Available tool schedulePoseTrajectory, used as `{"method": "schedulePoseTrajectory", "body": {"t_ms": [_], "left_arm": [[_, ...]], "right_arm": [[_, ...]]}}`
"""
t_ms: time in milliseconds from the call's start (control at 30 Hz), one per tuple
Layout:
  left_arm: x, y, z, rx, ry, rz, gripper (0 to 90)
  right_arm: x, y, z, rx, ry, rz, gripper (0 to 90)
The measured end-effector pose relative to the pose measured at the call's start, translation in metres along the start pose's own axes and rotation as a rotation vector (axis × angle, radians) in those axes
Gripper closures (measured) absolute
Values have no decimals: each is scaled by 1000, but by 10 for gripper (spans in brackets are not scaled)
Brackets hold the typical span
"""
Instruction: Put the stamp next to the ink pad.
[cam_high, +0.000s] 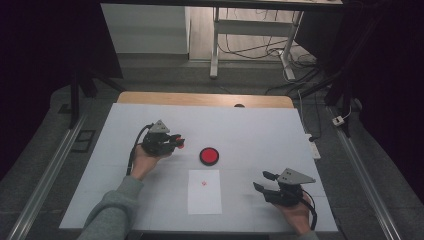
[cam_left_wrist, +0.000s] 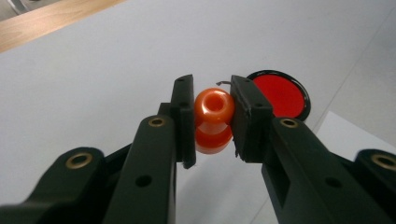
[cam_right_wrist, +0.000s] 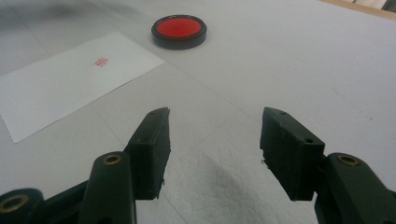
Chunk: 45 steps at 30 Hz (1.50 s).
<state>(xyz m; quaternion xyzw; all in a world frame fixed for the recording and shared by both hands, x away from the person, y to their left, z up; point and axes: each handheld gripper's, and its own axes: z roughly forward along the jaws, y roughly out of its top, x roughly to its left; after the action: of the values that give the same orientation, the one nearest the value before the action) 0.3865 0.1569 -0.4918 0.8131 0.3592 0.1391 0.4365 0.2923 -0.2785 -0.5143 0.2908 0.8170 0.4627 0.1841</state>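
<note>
I have the left tool (cam_left_wrist: 212, 122) clamped on the orange stamp (cam_left_wrist: 213, 120) by its waisted handle, held just left of the red ink pad (cam_high: 209, 156) — close enough, I judge, to dip it. The right tool (cam_right_wrist: 215, 149) rests near right with its jaws apart, clear of the marked paper sheet (cam_high: 204, 191) on the tabletop (cam_high: 260, 130).

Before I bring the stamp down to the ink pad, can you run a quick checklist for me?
1. Left claw shut on the orange stamp: ok.
2. Stamp squarely seated: cannot tell.
3. Red ink pad uncovered: ok.
4. Stamp over the pad: not ok, it sits to the left.
5. Paper flat, one red mark already on it: ok.
6. Right claw open, away from the pad: ok.
</note>
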Motion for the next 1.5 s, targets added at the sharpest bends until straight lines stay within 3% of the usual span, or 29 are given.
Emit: {"method": "schedulePoseTrajectory", "body": {"t_ms": [533,1067,1200,1500], "left_arm": [[-5,-4,39,66,2,46,719],[-10,-8,59,93,-24,57,712],[-11,-7,57,82,-21,59,630],[-9,-1,36,8,-30,-22,397]], "right_arm": [[3,0,2,11,-2,-5,420],[4,-1,2,22,-4,-10,419],[4,-1,3,24,-3,-10,419],[3,-1,0,18,-6,-8,417]]}}
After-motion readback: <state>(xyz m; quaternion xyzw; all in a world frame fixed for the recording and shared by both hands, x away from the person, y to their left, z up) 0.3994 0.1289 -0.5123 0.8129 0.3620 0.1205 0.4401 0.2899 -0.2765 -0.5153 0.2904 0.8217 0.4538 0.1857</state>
